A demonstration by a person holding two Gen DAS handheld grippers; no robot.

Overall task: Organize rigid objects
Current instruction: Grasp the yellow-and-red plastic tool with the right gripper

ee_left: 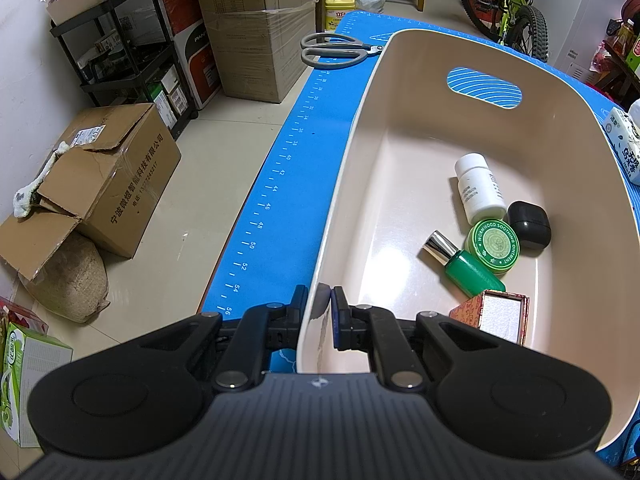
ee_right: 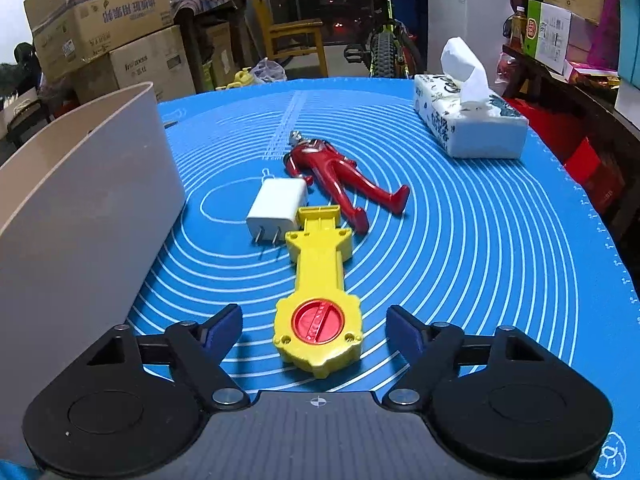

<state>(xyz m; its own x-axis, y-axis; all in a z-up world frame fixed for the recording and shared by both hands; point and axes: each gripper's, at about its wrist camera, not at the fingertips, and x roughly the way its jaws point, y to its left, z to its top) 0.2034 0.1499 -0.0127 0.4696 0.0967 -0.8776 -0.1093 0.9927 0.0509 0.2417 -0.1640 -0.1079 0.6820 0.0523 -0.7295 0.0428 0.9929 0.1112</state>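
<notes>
Two hand-held grippers work over a blue mat [ee_right: 480, 240] on the bench. The left hand-held gripper [ee_left: 320, 300] is clamped narrow on the near rim of a beige bin [ee_left: 360, 128], one finger outside the wall and one inside. The right hand-held gripper [ee_right: 314, 332] stands wide, its blue pads on either side of the round end of a yellow toy launcher [ee_right: 318, 300] without touching it. Only the left view looks into the bin: a white bottle [ee_left: 478, 188], a black case [ee_left: 528, 230], a green tin [ee_left: 494, 246], a green bottle with a silver cap [ee_left: 466, 266] and a small red box [ee_left: 496, 316] cluster at its right side, with grey scissors [ee_left: 336, 51] on the mat beyond. Only the right view shows the launcher, long, yellow, with a red dial, lying flat beside a white charger [ee_right: 276, 206] and a red figure [ee_right: 340, 176]; a tissue pack [ee_right: 468, 120] sits farther back. The bin's outer wall fills that view's left edge, its inside hidden.
</notes>
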